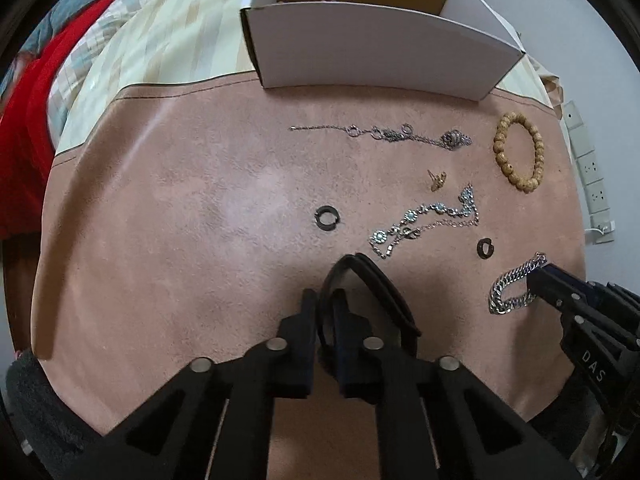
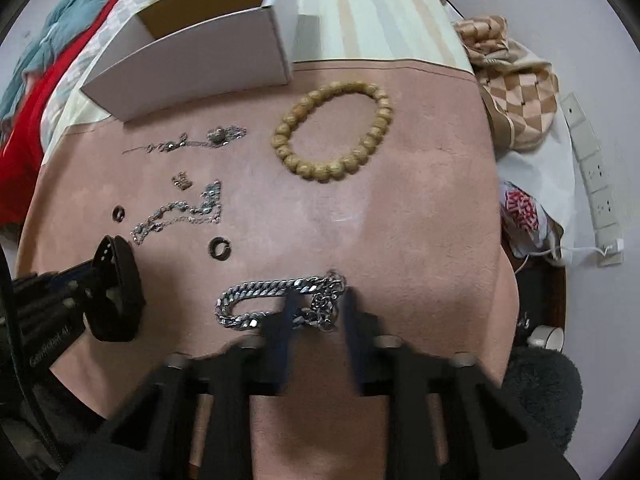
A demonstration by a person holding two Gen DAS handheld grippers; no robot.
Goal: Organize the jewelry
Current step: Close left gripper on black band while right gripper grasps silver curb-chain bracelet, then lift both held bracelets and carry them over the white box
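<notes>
My left gripper is shut on a black leather band, lifted just above the pink mat; it also shows in the right wrist view. My right gripper is open, its fingers straddling the right end of a heavy silver chain bracelet, also seen in the left wrist view. A wooden bead bracelet, a thin silver necklace, a flower-link bracelet, a gold earring and two dark rings lie on the mat.
An open white cardboard box stands at the mat's far edge. A power strip and checkered cloth lie right of the mat. Red and blue fabric is at the left.
</notes>
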